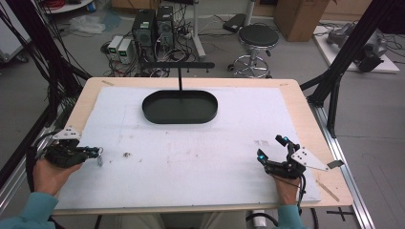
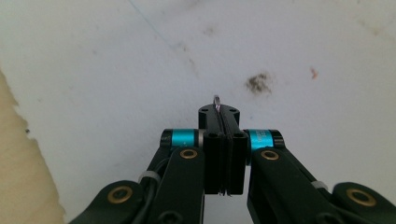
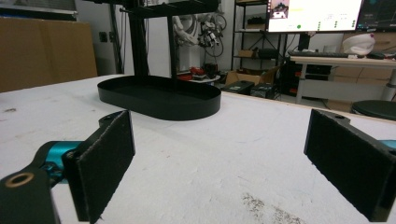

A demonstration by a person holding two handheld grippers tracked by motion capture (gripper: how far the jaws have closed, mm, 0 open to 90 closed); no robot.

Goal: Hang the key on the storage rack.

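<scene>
My left gripper [image 1: 97, 153] rests low at the left edge of the white mat, held by a hand in a teal sleeve. In the left gripper view my left gripper [image 2: 218, 113] has its jaws pressed together on a thin metal ring [image 2: 216, 100], whose edge pokes out past the tips. The small ring [image 1: 100, 161] glints at the jaw tips in the high view. At the mat's right side my right gripper [image 1: 271, 148] stands open with nothing between its pads [image 3: 106, 161]. A black oval tray [image 1: 154, 116] lies at the far middle of the mat.
A thin black post with a crossbar [image 1: 179, 65] rises from the tray [image 3: 205, 106]. The white mat [image 1: 191, 152] bears a dark smudge [image 2: 258, 83] just ahead of the left gripper. Bare wood table edge [image 1: 310, 119] runs around the mat. A stool [image 1: 258, 37] stands beyond the table.
</scene>
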